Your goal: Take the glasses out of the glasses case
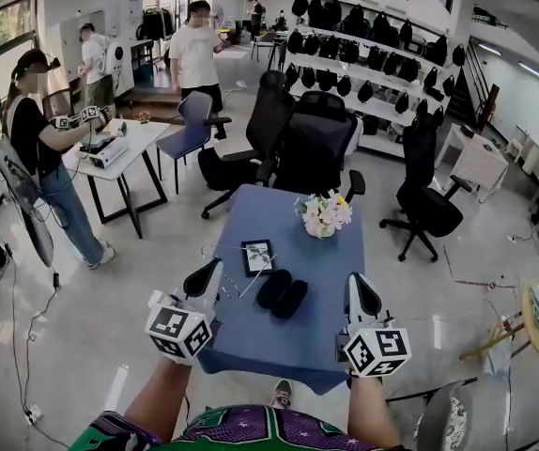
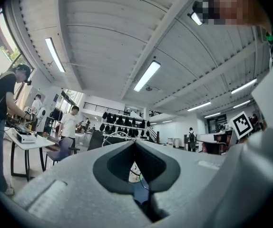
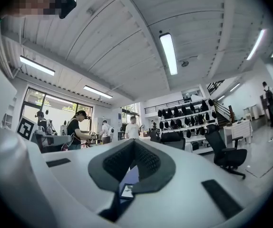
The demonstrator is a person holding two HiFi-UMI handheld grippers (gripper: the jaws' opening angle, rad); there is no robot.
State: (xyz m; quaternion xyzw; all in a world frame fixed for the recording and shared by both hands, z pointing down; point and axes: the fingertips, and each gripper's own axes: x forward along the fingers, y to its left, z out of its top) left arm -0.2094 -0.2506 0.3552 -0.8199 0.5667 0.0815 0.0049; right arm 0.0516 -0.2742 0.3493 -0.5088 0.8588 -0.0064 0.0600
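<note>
Bright, even light reaches you from ceiling tubes [image 2: 147,75] and windows [image 3: 55,113]; floor [image 1: 110,299] shadows are soft. Fisheye bends every edge, corners vignette black, and the left gripper [image 2: 135,148] and right gripper [image 3: 133,146] look soft-focused.

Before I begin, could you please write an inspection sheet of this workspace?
Surface: blue table, things near its middle.
Job's things: black glasses case, seems open; glasses too small to tell.
Clutter: flower bouquet; small framed picture.
Grippers: left gripper and right gripper over the near edge, fingers together, holding nothing.
Cables: floor cable at left.
Surroundings: office chairs; people at a white table.
</note>
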